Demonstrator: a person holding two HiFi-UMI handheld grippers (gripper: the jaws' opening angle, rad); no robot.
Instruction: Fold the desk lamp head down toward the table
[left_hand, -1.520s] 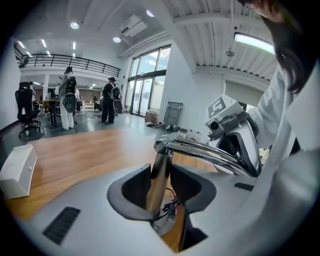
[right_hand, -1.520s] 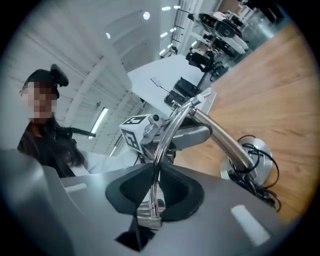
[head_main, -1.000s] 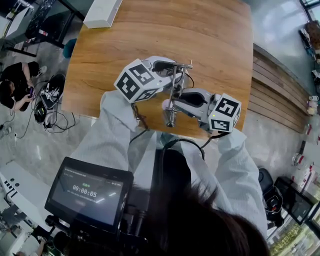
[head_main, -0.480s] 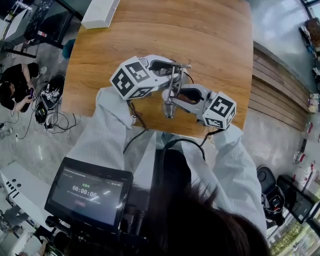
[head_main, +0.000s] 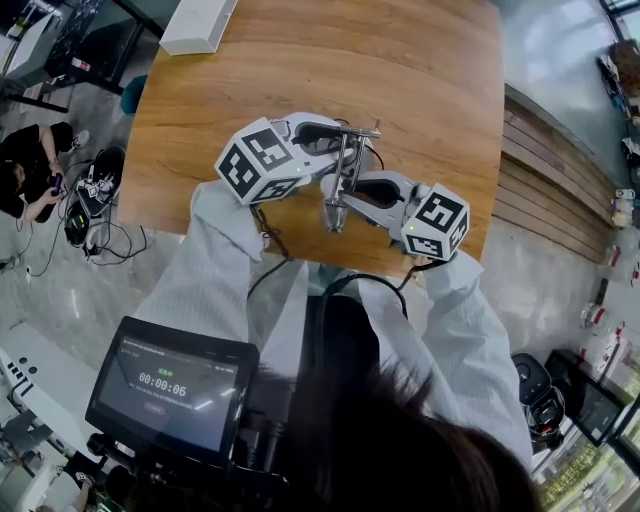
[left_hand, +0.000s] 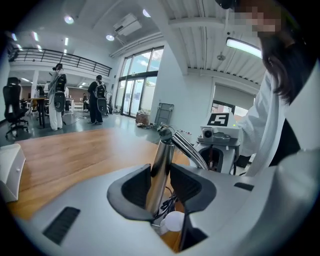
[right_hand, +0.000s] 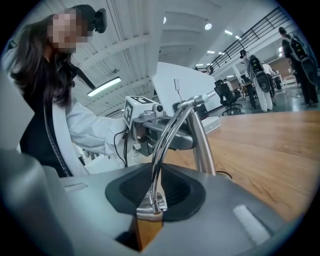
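Chrome post (left_hand: 162, 160) steadied in the left gripper's (left_hand: 160, 186) clamp, the right gripper (right_hand: 155, 192), jaws just closing onto the lamp head (right_hand: 149, 214), seems mid-fold and must next swing it downward.

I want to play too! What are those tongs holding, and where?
The left tongs clamp the lamp's upright post, partway up. The right tongs, which have just been closing, pinch the lamp head.
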